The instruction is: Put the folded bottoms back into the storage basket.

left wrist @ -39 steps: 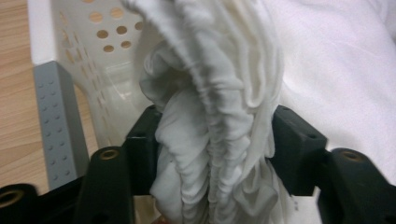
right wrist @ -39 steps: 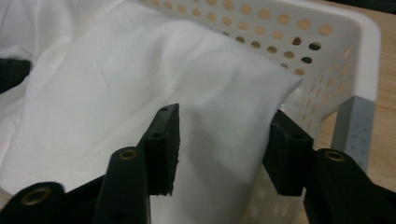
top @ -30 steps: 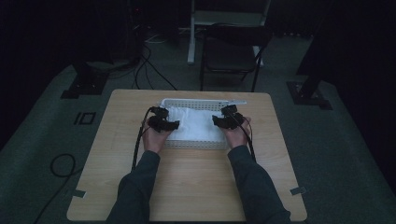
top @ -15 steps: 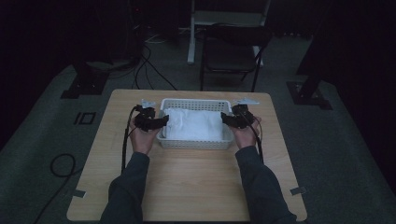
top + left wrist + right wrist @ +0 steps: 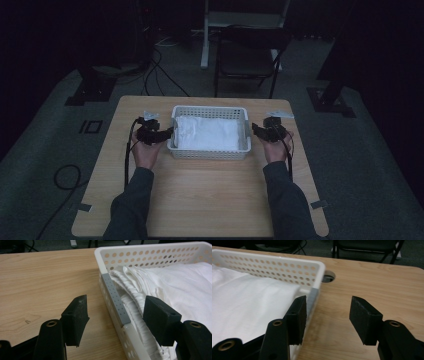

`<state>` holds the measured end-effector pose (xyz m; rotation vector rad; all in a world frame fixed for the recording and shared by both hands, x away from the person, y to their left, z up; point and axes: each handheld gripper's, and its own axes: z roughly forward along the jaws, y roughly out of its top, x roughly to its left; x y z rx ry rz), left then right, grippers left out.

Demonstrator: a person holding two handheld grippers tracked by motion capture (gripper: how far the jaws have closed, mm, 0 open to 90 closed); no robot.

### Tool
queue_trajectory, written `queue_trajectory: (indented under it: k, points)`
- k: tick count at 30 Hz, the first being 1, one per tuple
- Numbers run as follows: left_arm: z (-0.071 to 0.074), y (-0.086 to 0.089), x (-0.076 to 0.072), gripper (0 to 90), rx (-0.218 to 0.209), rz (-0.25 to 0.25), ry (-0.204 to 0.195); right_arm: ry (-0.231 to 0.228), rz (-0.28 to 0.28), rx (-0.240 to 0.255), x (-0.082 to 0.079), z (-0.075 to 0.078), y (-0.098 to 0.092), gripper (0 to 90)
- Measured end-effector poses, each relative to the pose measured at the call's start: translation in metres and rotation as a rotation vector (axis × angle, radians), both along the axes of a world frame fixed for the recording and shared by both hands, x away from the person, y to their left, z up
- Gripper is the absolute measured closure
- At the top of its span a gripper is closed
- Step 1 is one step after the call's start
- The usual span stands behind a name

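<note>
On the table, basket lying crosswise, left gripper apart astride its rim, right gripper apart, seemingly beside it.

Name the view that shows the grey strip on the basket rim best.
The left gripper view: the grey strip runs along the basket rim, close and sharp, its rows of small dots clear, beside the white cloth. The right gripper view catches just a blurred grey patch on the opposite rim; from the high view such strips are too small to tell.
</note>
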<state>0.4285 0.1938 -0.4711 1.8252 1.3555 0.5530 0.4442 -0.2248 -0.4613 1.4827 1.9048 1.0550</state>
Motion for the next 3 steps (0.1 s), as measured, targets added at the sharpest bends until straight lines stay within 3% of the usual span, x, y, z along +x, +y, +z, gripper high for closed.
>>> queue_trajectory:
  k: [3]
  points:
    - [0.0007,0.0005,-0.0008,35.9,0.002,-0.001,-0.005,0.009,-0.020,-0.002,0.0011,-0.0043,-0.0077,47.6]
